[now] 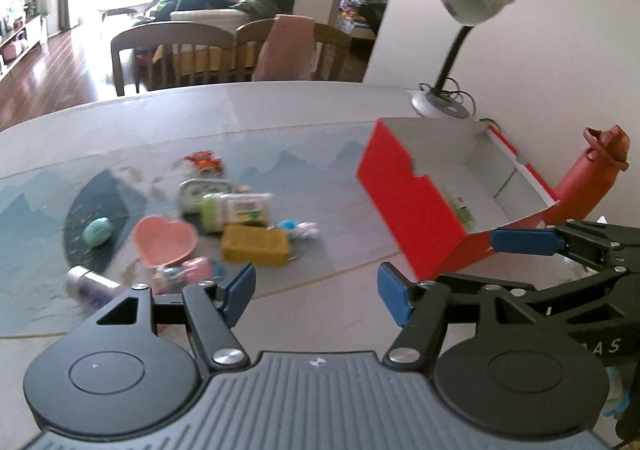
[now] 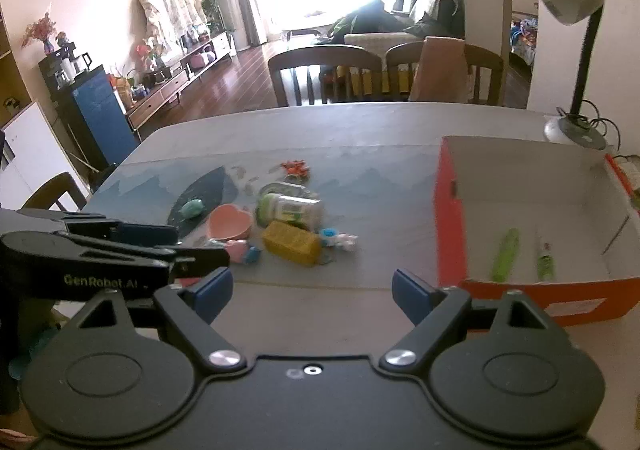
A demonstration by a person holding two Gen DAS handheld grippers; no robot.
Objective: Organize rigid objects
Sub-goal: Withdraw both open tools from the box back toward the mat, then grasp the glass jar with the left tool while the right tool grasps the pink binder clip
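Both grippers are held low over the near edge of the table (image 2: 280, 129), side by side. The left gripper (image 1: 316, 292) is seen with its blue pads (image 1: 240, 292) spread wide apart and nothing between them; the right gripper (image 2: 312, 292) is likewise wide open and empty, its blue pads (image 2: 412, 296) clear of the tabletop objects. In the left wrist view the right gripper (image 1: 524, 242) is visible at the right, just beside the near corner of the red box (image 1: 404, 201). In the right wrist view the left gripper (image 2: 148, 236) is seen at the left, near the clutter. The red box (image 2: 452, 226) sits open on the right side of the table; a green tube (image 2: 505, 254) and a smaller green-and-white tube (image 2: 544, 260) are lying on its white floor. A loose cluster of small items is gathered left of the box, well apart from it: a pink heart-shaped bowl (image 2: 230, 221), a yellow block (image 2: 292, 244), a green-and-white packet (image 2: 290, 207), a teal oval piece (image 2: 192, 208), an orange toy (image 2: 295, 166) at the far side, and a small blue-and-white figure (image 2: 338, 238). A desk lamp (image 2: 572, 9) is standing at the far right corner, behind the box. A red bottle (image 1: 588, 177) is seen right of the box in the left wrist view, which is motion-blurred.
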